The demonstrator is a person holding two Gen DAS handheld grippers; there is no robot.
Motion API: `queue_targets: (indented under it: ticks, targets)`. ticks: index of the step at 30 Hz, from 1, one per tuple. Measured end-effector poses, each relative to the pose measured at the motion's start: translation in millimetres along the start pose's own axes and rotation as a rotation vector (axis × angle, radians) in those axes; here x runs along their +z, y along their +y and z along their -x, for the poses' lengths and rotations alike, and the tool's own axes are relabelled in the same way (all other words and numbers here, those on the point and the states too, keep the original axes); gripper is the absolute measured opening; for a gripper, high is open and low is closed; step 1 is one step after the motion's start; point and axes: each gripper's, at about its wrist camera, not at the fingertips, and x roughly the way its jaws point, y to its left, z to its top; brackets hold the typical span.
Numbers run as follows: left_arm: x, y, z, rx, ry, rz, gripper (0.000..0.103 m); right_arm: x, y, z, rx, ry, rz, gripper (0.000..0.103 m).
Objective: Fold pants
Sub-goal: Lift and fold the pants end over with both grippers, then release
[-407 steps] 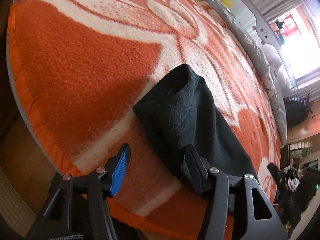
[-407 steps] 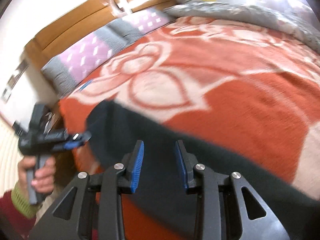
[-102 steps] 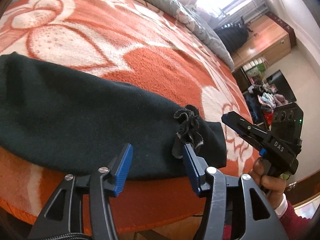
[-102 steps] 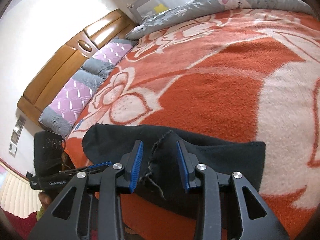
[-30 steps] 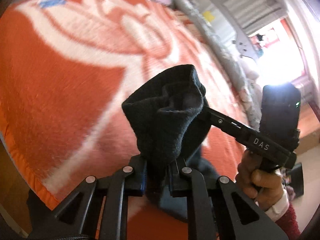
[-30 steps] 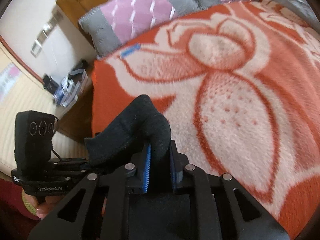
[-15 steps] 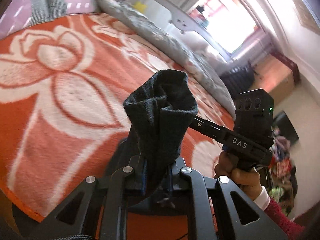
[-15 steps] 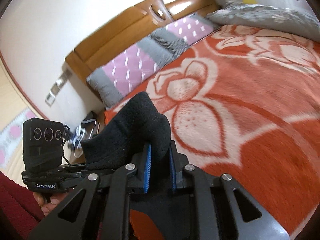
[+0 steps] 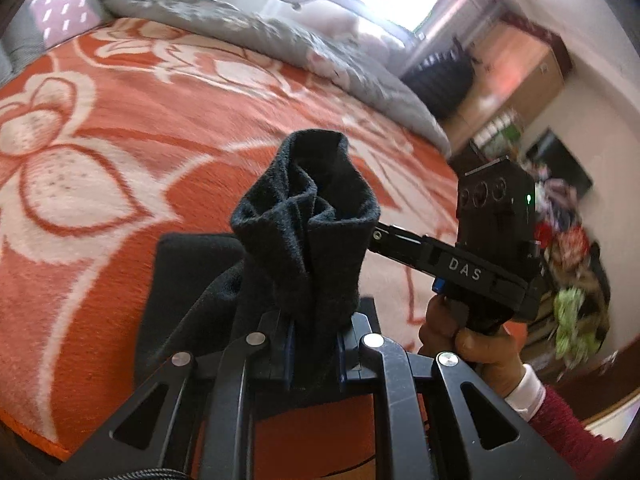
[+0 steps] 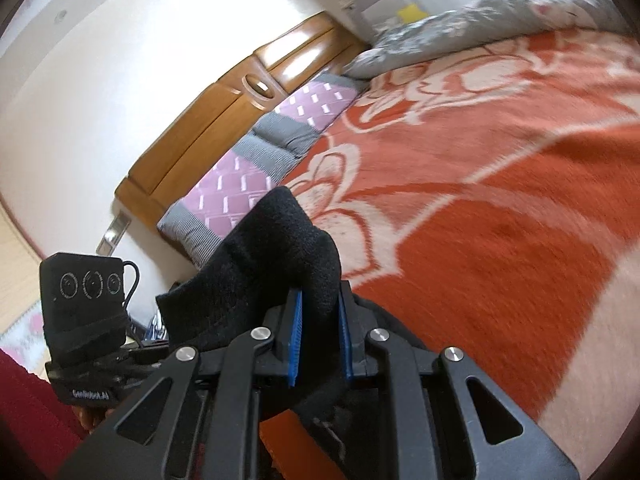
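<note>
Both ends of the black pants (image 9: 308,240) have come up off the bed since the earlier pictures, when the pants lay long and flat on the blanket (image 9: 120,160) and both sets of jaws were spread apart.

Now the left gripper (image 9: 314,354) has its jaws pressed on a thick bunch of the pants. The right gripper (image 10: 318,340) pinches another bunch between its blue pads (image 10: 295,340). In the left view, part of the pants lies flat on the blanket near the bed's front edge, and the rest rises up into the jaws. The right gripper's arm reaches in behind the bunch from the side.

I think this is the fold itself: one end is being carried over to meet the other. Next, both grippers should bring the lifted end down on top of the flat part, line up the edges, and only then let go. If one side drops first, the fold may come out crooked.

The pants are soft, fuzzy and thick, like fleece. They bend in fat rolls, not sharp creases, so they may need a pat to lie flat. The blanket is orange with big cream flowers and looks woolly too. It may cling a little to the pants. Behind it are a wooden headboard (image 10: 240,92) and purple and grey pillows (image 10: 280,128).
</note>
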Motion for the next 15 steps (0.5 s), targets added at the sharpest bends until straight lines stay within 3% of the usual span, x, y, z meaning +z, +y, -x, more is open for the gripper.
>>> queue_targets:
  ticks: [15]
  targets:
    - [-40.8, -35.2, -60.0, 0.053, 0.129, -0.15, 0.014, -51.2, -55.2, 23.7, -0.049, -0.035, -0.134, 0.018]
